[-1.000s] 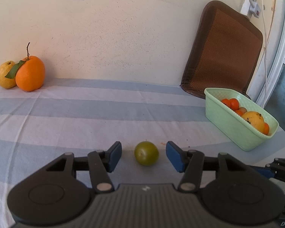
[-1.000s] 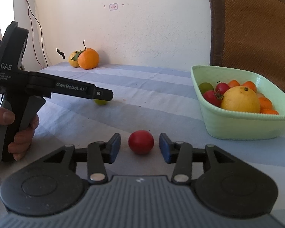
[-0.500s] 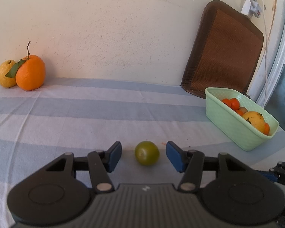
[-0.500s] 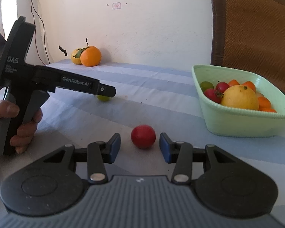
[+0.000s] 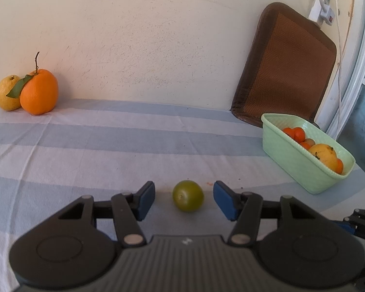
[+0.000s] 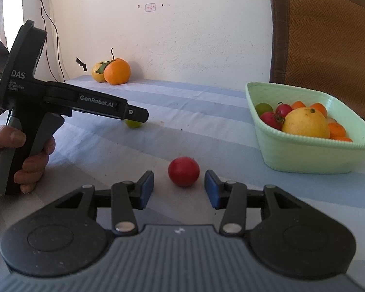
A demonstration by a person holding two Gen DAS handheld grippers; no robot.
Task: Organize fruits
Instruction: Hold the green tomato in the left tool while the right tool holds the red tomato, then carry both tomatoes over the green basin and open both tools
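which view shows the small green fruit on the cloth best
The left wrist view: the green fruit sits whole and close between the open left gripper. The right wrist view shows it small, far off, partly hidden under that gripper's tip.

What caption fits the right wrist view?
Open right hand-held gripper brackets a red fruit beside the green basket of fruit.

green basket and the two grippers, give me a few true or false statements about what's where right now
1. The left gripper has its fingers open around a green fruit. True.
2. The right gripper is shut on a red fruit. False: its fingers are open, the fruit lies on the cloth between them.
3. The green basket is empty. False: it holds several fruits.
4. An orange sits by the wall. True.
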